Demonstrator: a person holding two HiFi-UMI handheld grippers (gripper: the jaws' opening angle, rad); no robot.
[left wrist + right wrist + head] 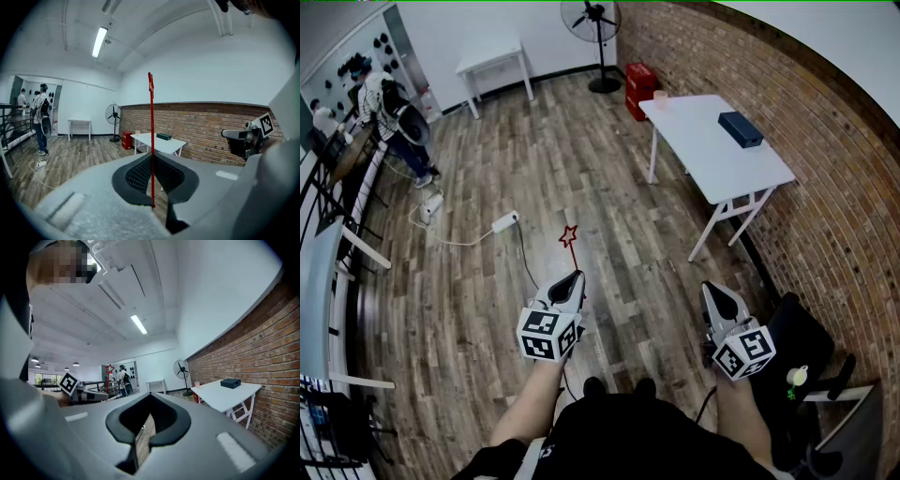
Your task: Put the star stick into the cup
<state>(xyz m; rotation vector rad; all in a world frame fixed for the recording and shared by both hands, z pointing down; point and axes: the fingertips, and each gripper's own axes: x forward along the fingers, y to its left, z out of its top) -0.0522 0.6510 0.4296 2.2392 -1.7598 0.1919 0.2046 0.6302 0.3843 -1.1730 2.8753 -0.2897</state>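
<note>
The bottom end of the star stick (570,240) is tucked inside the left claw (575,279), so only the thin red rod and the little star on top show. From above, the star is just a red outline with an open middle. In the left gripper view it is turned sideways and looks like a flat red sliver, so its shape is lost there. The left claw is pinching the rod between its grey tips. The stick stands upright out of it, over the wooden floor (581,159).

The right claw (710,289) is pressed together, with only a thin slit behind its tips and nothing in it. It is held beside the left one, a bit apart. Both arms are cut off at the bottom edge.

The cup (660,95) is far from the stick, on the far corner of the white counter (712,164) by the brick wall (825,197). It is tiny and pale, and I cannot tell what it is made of. A dark flat box (741,128) lies on the same counter, well apart from the cup. The counter top is smooth and sits on thin white legs. A black fan (592,19) on a stand is partly cut off at the top
</note>
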